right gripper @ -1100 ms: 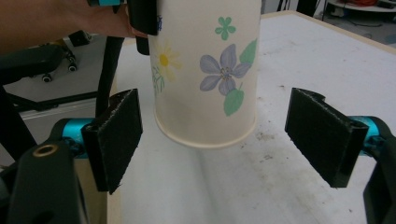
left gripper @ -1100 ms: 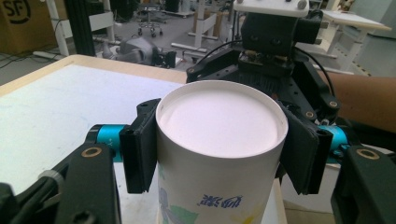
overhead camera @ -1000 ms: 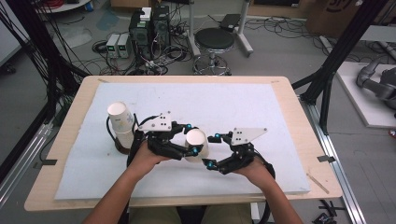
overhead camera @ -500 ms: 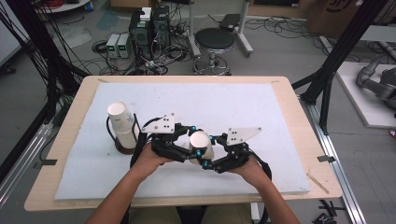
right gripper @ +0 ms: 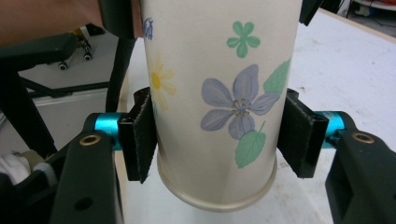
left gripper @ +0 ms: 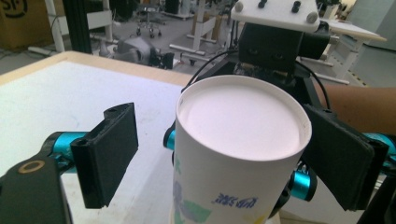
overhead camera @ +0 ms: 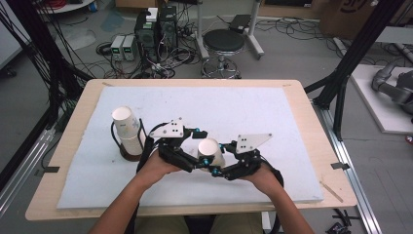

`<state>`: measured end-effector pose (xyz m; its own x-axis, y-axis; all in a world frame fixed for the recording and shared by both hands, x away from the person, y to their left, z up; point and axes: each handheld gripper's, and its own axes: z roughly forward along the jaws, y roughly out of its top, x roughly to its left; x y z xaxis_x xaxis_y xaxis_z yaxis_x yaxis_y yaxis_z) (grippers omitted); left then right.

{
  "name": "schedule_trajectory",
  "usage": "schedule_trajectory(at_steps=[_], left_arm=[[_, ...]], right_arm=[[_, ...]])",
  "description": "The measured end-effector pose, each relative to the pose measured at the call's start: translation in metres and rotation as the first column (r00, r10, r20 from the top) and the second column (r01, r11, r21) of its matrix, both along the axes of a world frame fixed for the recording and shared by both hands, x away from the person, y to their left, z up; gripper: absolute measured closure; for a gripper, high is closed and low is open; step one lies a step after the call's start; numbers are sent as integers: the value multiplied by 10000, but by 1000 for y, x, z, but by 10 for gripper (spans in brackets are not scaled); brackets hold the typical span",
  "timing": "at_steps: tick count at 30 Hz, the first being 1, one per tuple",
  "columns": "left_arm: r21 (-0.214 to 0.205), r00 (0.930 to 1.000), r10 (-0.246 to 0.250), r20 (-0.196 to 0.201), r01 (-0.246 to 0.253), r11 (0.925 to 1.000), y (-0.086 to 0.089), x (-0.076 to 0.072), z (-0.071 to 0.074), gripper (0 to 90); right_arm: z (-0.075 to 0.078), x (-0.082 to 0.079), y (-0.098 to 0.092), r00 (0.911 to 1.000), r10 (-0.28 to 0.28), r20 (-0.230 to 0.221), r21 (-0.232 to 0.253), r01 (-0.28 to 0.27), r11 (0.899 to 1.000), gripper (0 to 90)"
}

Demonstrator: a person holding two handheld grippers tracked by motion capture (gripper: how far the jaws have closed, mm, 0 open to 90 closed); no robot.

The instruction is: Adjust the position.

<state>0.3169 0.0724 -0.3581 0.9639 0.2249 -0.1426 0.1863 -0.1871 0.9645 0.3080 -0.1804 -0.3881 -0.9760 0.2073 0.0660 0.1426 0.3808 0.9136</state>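
High view: an upside-down paper cup sits between the two grippers near the middle of the table's near half, on the white mat that covers the table. The left gripper comes in from the left, the right gripper from the right, and both point at the cup. A stack of paper cups, also upside down, stands well to the left, toward the table's left edge. The person's hands hold the grippers from the near edge.

Left gripper view: the cup stands mouth down, its flat white bottom facing up. The left gripper has its fingers spread wide; they have just been opening, and the cup is between them. The left finger stands clear of the cup wall with bare mat showing in the gap. The right finger lies close by the cup's side, and I cannot tell whether it touches. The right gripper's body rises just behind the cup.

Right gripper view: the right gripper has its fingers closed in on the flowered cup, one pad on each side of the wall near the rim. These fingers have just been closing, and both pads press against the cup. The rim hangs low over the mat.
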Motion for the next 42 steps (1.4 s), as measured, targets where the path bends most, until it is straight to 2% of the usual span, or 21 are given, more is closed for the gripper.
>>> schedule_trajectory(at_steps=[4, 9, 13, 18, 21, 24, 30, 38, 41, 42], left_arm=[[31, 9993, -327, -166, 327, 9995, 2, 0, 0, 137], [196, 9995, -247, -204, 251, 9995, 7, 0, 3, 137], [278, 9994, -252, -239, 258, 9993, 12, 0, 5, 138], [533, 9993, -312, -184, 322, 9981, 13, 0, 8, 138], [904, 9991, -422, -64, 426, 9950, 13, 0, 9, 139], [1110, 9986, -519, -80, 525, 9924, 11, -1, 10, 139], [1431, 9973, -726, -63, 727, 9870, 8, -2, 12, 140], [2126, 9941, -1080, -49, 1066, 9713, 1, -2, 13, 157], [2379, 9926, -1215, -65, 1196, 9639, -2, -1, 13, 171], [2419, 9921, -1253, -75, 1234, 9624, -3, -1, 13, 174]], right_arm=[[0, 1, -2, 10000, -32, -71, -208, 30, 9998, 375], [1, 3, -3, 9999, 59, -115, -837, -68, 9965, 376], [5, 4, -5, 9996, 169, -206, -1161, -192, 9931, 376], [12, 6, -5, 9994, 325, -79, -1641, -334, 9859, 375], [15, 6, -4, 9989, 462, -98, -1939, -472, 9799, 375], [19, 7, -4, 9981, 612, -85, -2324, -615, 9707, 375], [23, 7, -3, 9967, 808, -106, -2769, -805, 9575, 375], [29, 8, 2, 9941, 1083, -55, -3699, -1026, 9234, 375], [32, 8, 5, 9931, 1173, -12, -4167, -1072, 9027, 375], [33, 8, 6, 9926, 1217, -24, -4235, -1112, 8990, 375]])
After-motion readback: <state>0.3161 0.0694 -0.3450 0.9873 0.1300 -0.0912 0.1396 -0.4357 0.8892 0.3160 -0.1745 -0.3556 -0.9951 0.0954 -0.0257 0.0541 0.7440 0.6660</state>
